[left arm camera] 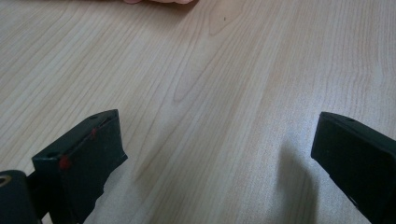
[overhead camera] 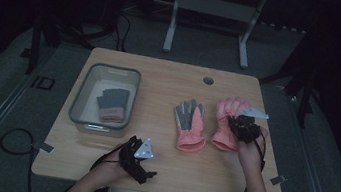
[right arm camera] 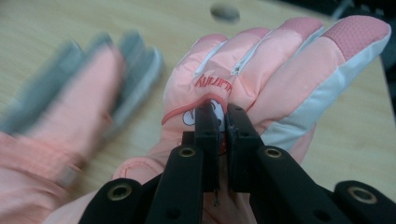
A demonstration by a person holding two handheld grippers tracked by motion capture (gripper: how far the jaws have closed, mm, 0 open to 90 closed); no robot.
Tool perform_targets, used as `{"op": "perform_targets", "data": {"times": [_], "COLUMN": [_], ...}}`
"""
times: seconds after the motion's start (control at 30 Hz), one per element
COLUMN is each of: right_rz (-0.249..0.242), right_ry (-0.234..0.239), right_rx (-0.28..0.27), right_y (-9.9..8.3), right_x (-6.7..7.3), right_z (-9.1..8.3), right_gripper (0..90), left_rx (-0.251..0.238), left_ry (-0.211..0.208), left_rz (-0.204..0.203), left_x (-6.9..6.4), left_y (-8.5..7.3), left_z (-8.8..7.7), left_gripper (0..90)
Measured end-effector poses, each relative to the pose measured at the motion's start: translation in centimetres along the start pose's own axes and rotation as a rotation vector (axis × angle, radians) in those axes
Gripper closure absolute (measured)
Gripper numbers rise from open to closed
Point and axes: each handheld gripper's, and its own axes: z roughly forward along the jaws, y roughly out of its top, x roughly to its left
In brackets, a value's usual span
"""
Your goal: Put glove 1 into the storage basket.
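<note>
**Right tongs pinching the pink glove at the right side of the tabletop**

Right gripper (overhead camera: pixel 241 122): sits over the pink glove (overhead camera: pixel 227 126) that lies nearest the right edge of the tabletop (overhead camera: pixel 171 78), fingers pointing toward the far edge. In the right gripper view the two black jaws stand almost together with a fold of the glove's back fabric (right arm camera: pixel 219 100) pinched between them, just below the red lettering. The pads press on the cloth. The glove's cuff end points toward the near edge.

Second glove (overhead camera: pixel 190 124): pink with a grey palm face up, just left of the held glove, close beside it; whether they touch I cannot tell. It lies flat, about midway between the left and right edges. In the right gripper view it appears blurred at the left (right arm camera: pixel 70 88).

Left gripper (overhead camera: pixel 139 160): rests near the near edge, left of centre, well apart from both gloves. In the left gripper view its jaws stand spread wide with bare wood (left arm camera: pixel 210 116) between them; nothing held.

Clear bin (overhead camera: pixel 82 99): toward the left edge of the tabletop, holding a dark grey glove with a pink cuff (overhead camera: pixel 113 104).

Round hole (overhead camera: pixel 208 80) in the tabletop near the far edge.
</note>
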Motion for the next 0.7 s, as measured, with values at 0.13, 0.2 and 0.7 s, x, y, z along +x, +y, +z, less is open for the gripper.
{"op": "perform_targets", "data": {"times": [0.13,0.2,0.7], "right_rz": [-0.008,-0.015,-0.099], "right_ry": [0.054,0.055,0.216], "right_rx": [-0.074,-0.084,-0.150], "right_y": [1.9,2.4,6.0], "right_x": [0.5,0.8,7.8], "right_z": [-1.5,-1.8,-2.2], "right_gripper": [85.2,85.3,85.1], "left_rx": [0.002,0.001,-0.001], "left_ry": [0.000,0.002,-0.001], "left_rz": [-0.002,-0.003,0.005], "left_x": [0.0,0.0,0.0], "left_y": [0.0,0.0,-0.1], "left_z": [0.1,0.1,0.0], "left_gripper": [1.9,1.9,1.9]}}
